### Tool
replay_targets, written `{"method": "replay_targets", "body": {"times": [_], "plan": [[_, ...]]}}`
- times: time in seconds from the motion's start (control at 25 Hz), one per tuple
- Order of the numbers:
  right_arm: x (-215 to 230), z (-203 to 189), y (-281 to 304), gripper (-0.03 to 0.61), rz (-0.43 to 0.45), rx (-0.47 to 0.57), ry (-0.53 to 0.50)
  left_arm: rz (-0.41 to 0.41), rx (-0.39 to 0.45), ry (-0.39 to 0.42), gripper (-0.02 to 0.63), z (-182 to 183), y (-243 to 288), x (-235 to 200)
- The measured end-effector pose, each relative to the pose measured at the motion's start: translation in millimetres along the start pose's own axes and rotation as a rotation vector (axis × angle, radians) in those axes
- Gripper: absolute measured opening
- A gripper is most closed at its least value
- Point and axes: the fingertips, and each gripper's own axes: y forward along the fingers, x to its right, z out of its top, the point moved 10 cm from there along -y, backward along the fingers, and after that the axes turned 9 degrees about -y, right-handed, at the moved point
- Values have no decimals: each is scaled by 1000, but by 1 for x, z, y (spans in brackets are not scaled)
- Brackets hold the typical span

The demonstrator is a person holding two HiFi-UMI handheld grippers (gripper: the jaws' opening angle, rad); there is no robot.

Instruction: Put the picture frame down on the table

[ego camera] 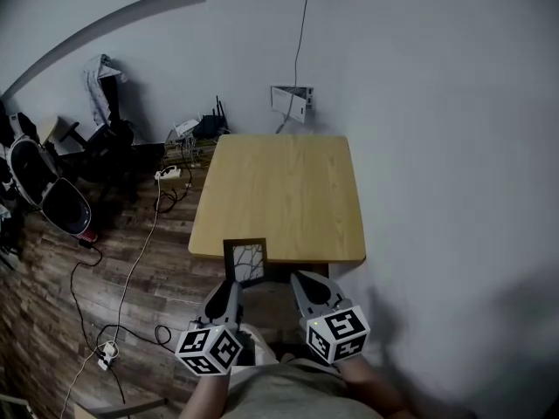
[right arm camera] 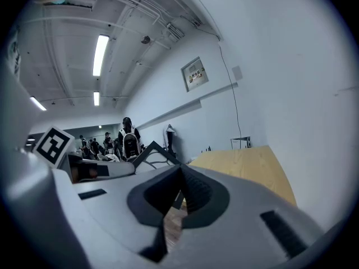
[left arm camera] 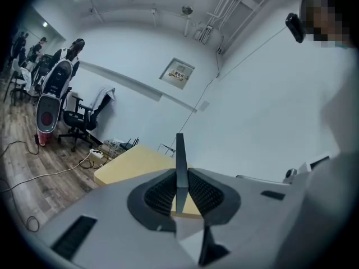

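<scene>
Fingers (left arm camera: 160,194) of the left gripper (left arm camera: 180,175) clamp the frame (left arm camera: 180,153) by its lower edge, and it stands upright between them, with the table (left arm camera: 129,164) just beyond. Right gripper (right arm camera: 180,171) sits alongside, its fingers pressed together on nothing, the frame off to their left.

picture frame (ego camera: 245,261): small, dark border, pale sheet with a branching line drawing
pose: upright, face toward the person, edge-on in the left gripper view
hold: lower edge clamped between the left gripper (ego camera: 232,288) jaws
place: at the near edge of the table (ego camera: 279,186)
table: light wood, square top
</scene>
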Motion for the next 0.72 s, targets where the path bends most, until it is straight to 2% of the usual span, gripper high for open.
{"method": "replay_targets", "body": {"times": [0.24, 0.4, 0.72], "plan": [[3, -3, -3, 0, -16, 30, 66, -7, 9, 18, 61, 1, -2, 0], [12, 4, 4, 0, -20, 29, 75, -12, 5, 26, 61, 8, 7, 4], [15, -3, 14, 0, -8, -1, 102, 10, -6, 0, 61, 8, 19, -7]]}}
